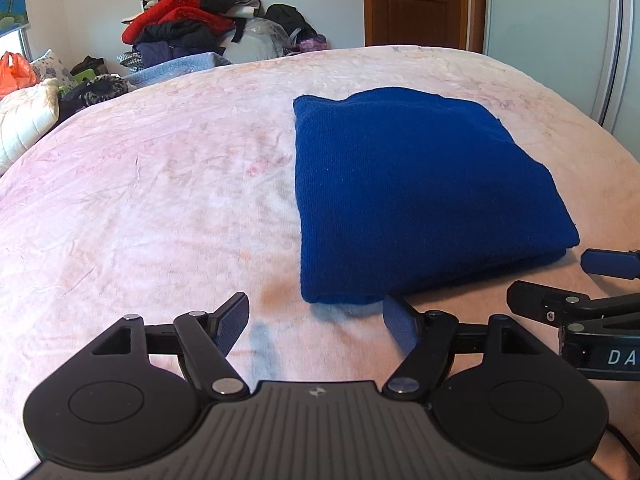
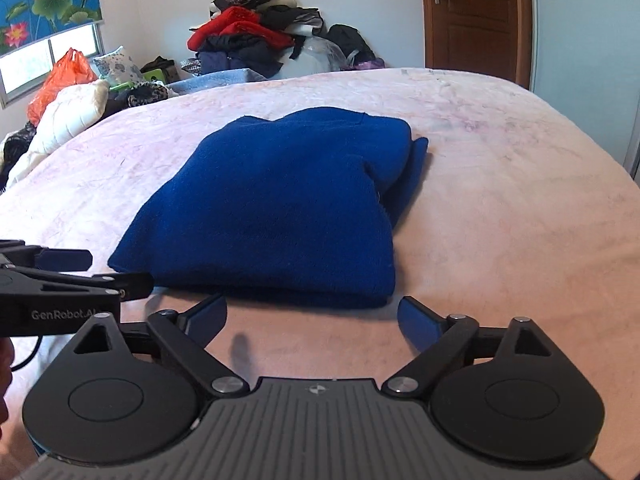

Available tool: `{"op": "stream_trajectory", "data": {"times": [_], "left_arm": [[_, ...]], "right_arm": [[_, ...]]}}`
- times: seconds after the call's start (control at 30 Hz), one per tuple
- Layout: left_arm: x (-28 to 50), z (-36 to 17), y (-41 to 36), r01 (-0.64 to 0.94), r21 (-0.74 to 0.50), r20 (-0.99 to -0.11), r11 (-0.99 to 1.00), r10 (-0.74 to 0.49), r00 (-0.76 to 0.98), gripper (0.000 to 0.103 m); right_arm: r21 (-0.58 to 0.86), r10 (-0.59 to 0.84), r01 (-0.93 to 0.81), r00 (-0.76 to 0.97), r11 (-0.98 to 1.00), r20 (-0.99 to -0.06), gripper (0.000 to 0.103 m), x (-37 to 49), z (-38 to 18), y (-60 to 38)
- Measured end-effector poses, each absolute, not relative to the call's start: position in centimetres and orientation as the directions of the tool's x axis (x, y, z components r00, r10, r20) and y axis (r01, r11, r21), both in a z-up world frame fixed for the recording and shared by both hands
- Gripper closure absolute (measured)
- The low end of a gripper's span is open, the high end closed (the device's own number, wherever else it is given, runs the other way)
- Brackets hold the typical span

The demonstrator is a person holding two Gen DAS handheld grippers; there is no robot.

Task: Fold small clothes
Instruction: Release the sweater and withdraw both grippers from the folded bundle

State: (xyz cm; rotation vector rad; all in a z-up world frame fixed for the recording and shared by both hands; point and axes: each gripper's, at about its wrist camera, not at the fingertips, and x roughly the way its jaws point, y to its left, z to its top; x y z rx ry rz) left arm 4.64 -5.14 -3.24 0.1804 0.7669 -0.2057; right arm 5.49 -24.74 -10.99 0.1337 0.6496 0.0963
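Observation:
A dark blue knit garment lies folded into a thick rectangle on the pink bed. It also shows in the right wrist view, with a loose flap sticking out at its far right side. My left gripper is open and empty, just in front of the garment's near left corner. My right gripper is open and empty, just in front of the garment's near edge. The right gripper shows at the right edge of the left wrist view. The left gripper shows at the left edge of the right wrist view.
A heap of red, black and blue clothes is piled against the far wall beyond the bed. A white quilt and an orange plastic bag lie at the far left. A brown door stands at the back right.

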Motion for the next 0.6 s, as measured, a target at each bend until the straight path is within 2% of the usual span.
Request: {"op": "stream_trajectory", "data": {"times": [0.33,0.57,0.6], "left_arm": [[3.3,-3.7,-4.0,0.214,0.063,-0.712,0.975,-0.106,0.694,0.027],[2.8,-4.4,-3.4,0.181,0.077,-0.697,0.981,-0.077,0.713,0.026],[2.8,-4.5,-3.3,0.178,0.080,-0.694,0.981,-0.074,0.716,0.024]], "right_arm": [[0.166,0.087,0.024,0.773,0.986,-0.629,0.002,4.3,-11.0,-24.4],[0.140,0.090,-0.001,0.775,0.990,-0.626,0.001,4.1,-11.6,-23.8],[0.132,0.085,-0.003,0.776,0.991,-0.625,0.001,4.1,-11.7,-23.6]]}}
